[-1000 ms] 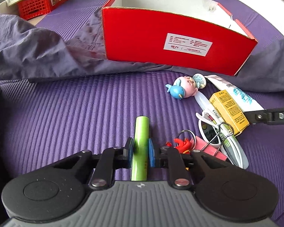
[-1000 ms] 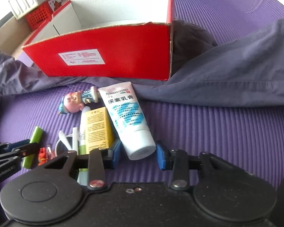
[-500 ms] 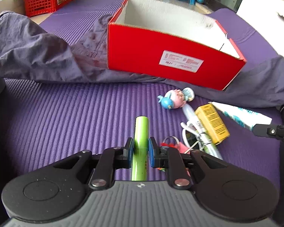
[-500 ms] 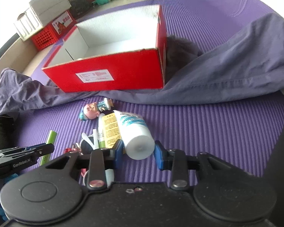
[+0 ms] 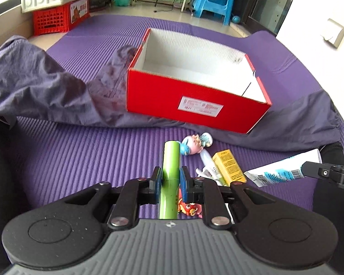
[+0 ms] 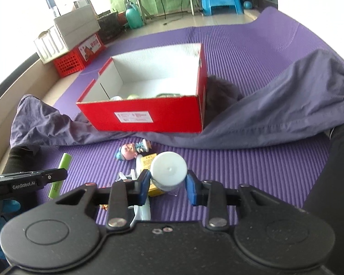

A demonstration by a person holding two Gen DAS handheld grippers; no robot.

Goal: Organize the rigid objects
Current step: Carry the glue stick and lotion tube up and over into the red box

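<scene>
My left gripper is shut on a green stick, held off the purple mat and pointing toward the red box. My right gripper is shut on the capped end of a white cream tube, also lifted. From the left wrist view the tube hangs at the right in the right gripper. In the right wrist view the green stick shows at the left. The red box is open-topped, white inside, with a few items low at its front wall.
On the mat below lie a small toy figure, a yellow carton, a white pen-like item and a red keyring charm. A grey-purple cloth is bunched around the box. Dark sleeves or legs flank both sides.
Both grippers have risen with the green stick and the cream tube, lifting the tube off the mat. The box's inside now shows from above.
</scene>
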